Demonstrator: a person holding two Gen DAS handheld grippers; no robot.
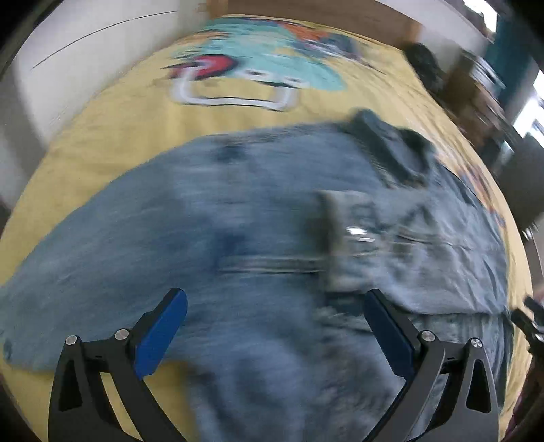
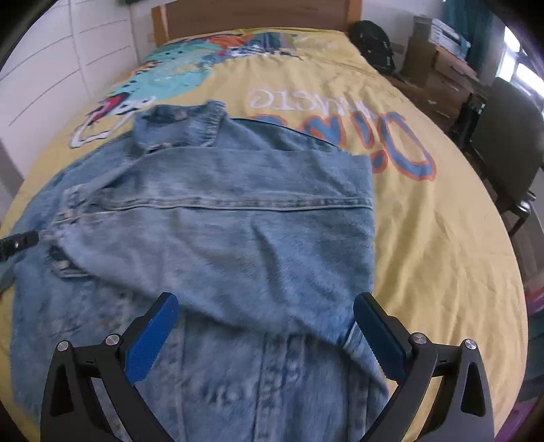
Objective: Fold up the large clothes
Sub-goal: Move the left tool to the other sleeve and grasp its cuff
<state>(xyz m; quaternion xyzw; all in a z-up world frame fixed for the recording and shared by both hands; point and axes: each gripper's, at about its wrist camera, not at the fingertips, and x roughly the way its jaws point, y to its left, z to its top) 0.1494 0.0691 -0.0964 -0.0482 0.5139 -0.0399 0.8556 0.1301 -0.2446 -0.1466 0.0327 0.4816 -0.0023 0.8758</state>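
A light blue denim jacket (image 2: 210,217) lies spread on the yellow bed cover (image 2: 425,238), its collar (image 2: 180,122) toward the headboard and its right side folded over the body. In the left wrist view the jacket (image 1: 204,231) is blurred by motion, with one sleeve stretching to the left. My left gripper (image 1: 275,302) is open and empty, just above the denim. My right gripper (image 2: 265,306) is open and empty, above the folded panel near the hem. The left gripper's tip (image 2: 17,243) shows at the left edge of the right wrist view.
The bed has a wooden headboard (image 2: 251,13) and a white wall (image 2: 51,68) along its left. A black bag (image 2: 372,40), cardboard boxes (image 2: 438,61) and a dark chair (image 2: 510,142) stand to the right of the bed.
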